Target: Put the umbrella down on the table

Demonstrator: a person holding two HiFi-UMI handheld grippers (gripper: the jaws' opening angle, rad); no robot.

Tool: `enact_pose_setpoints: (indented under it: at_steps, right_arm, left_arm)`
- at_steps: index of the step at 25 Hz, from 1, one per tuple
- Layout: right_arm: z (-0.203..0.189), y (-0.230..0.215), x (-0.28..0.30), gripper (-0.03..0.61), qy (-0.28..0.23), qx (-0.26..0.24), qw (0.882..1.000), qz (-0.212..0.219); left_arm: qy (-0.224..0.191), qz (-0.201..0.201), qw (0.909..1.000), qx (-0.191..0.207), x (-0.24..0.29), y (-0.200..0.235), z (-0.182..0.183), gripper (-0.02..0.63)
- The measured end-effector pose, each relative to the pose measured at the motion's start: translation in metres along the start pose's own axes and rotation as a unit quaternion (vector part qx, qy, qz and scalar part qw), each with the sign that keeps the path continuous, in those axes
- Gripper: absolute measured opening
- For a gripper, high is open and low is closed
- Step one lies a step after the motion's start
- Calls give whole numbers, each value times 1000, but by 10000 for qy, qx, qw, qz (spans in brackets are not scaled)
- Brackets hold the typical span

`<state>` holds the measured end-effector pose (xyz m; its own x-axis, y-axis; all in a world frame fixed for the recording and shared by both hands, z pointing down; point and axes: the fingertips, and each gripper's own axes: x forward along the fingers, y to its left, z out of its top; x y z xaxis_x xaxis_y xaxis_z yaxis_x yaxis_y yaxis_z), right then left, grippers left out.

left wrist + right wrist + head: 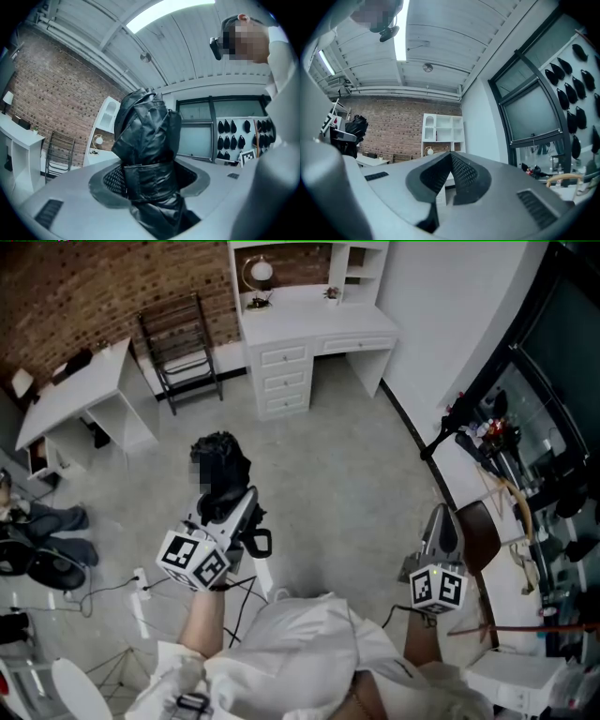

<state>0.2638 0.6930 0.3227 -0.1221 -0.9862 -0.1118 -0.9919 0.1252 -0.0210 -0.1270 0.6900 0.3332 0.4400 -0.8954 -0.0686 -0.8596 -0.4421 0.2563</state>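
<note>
The white shelf unit (443,127), standing well beyond the tips of the right gripper (450,159), is holding a round lamp (428,151) in its lower left opening, just above a white desk (314,329) with drawers. The left gripper (149,174) is gripping the folded black umbrella (145,126): its jaws are standing wide, one on each side, and their ribbed pads are pressing against the strapped waist of the bundle. The crumpled canopy is bulging out past the jaw tips, while the rest of the umbrella is running back between the jaws toward the gripper's body. The umbrella is hanging in the air over the grey floor (347,474), not lying on any table. The right gripper's jaws are pressing together tip to tip, gripping only each other, with the umbrella well off to their left. Each gripper is carrying a marker cube (194,561) behind its jaws, showing black-and-white square patterns rather than letters. Beyond the left jaws and to their right, rows of dark shapes (236,133) are hanging on a white wall.
</note>
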Motion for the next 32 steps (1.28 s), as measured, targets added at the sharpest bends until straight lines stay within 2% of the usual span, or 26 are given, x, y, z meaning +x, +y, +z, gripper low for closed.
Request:
enact_pose_setpoints:
  at_steps: [6, 8, 9, 13, 17, 19, 26, 32]
  right_arm:
    - [0, 18, 4, 20, 24, -9, 9999, 150]
    - [1, 28, 5, 48, -7, -52, 9996, 271]
    - [1, 35, 6, 76, -17, -79, 9993, 371]
    - [-5, 60, 9, 273, 78, -236, 9974, 681]
    - [-14, 75, 8, 398, 209, -414, 9962, 743]
    - [-19, 83, 8, 440, 324, -483, 9956, 740]
    - [-26, 95, 12, 476, 503, -558, 9944, 744]
    - [-29, 92, 24, 477, 526, -531, 9943, 754]
  left_arm:
    - [4, -25, 10000, -50, -4, 9, 3, 276]
    - [8, -41, 10000, -59, -7, 15, 4, 276]
    - [11, -49, 10000, -67, -8, 18, 4, 276]
    - [22, -93, 9999, -87, -14, 30, 0, 276]
    - [66, -185, 9998, -104, -17, 36, -5, 276]
    - [99, -220, 9996, -122, -20, 40, -7, 276]
    - [169, -287, 9992, -206, -14, 48, -12, 276]
    - [177, -352, 9990, -199, 1, 45, -12, 276]
